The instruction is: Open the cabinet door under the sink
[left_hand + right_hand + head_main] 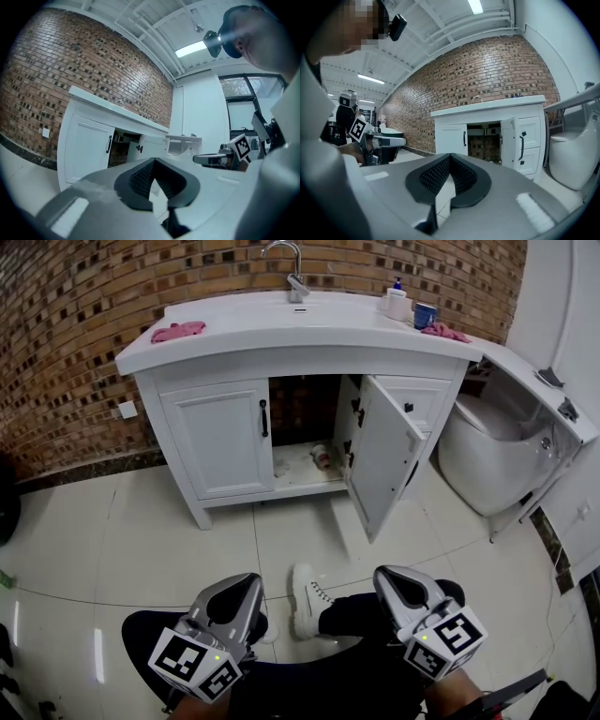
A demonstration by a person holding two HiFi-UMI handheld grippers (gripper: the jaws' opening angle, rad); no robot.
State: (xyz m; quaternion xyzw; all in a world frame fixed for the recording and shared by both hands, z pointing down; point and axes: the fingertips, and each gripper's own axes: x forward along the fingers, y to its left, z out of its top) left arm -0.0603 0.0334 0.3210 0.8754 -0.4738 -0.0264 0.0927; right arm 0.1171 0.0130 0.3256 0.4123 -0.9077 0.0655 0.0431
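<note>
The white sink cabinet (178, 367) stands against the brick wall. Its right door (380, 454) is swung wide open toward me, showing the dark inside. Its left door (217, 439) is closed, with a black handle (263, 418). Both grippers hang low near my lap, far from the cabinet. My left gripper (242, 589) is shut on nothing, its pads meeting at the tips (153, 160). My right gripper (392, 579) is likewise shut and empty (450, 156). The open door (507, 140) and the cabinet (86, 150) lie far ahead of the jaws.
A small can-like object (321, 457) lies on the cabinet floor. A white toilet (497, 460) stands right of the cabinet. Pink cloths (178, 331), a faucet (292, 268) and a cup (424, 314) are on the counter. My white shoe (307, 596) rests on the tiled floor.
</note>
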